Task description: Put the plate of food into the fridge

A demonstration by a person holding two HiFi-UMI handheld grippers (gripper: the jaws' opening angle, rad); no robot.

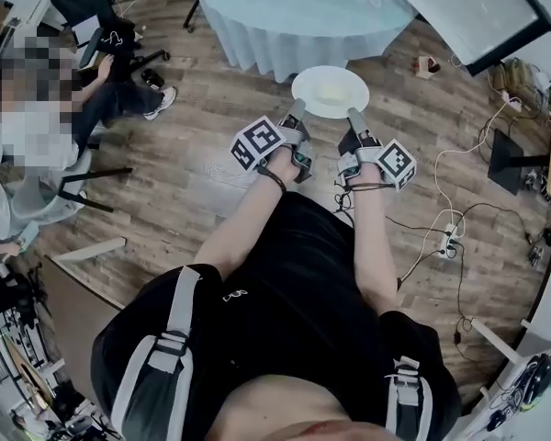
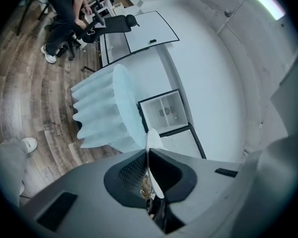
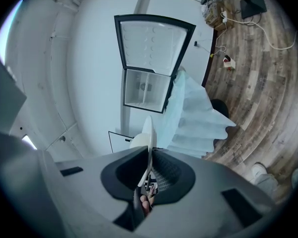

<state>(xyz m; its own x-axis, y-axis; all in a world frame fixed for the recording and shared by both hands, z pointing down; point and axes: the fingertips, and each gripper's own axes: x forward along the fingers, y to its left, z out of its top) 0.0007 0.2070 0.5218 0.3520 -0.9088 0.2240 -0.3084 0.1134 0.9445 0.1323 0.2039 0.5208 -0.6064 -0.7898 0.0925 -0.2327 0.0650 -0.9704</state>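
White plate of food (image 1: 347,81), left gripper (image 1: 297,111) fingers clamped on its left rim, right gripper (image 1: 354,116) fingers clamped opposite.

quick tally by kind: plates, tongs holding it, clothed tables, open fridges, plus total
plate: 1
tongs: 2, left tongs and right tongs, both shut on the plate rim
clothed table: 1
open fridge: 1
total: 5
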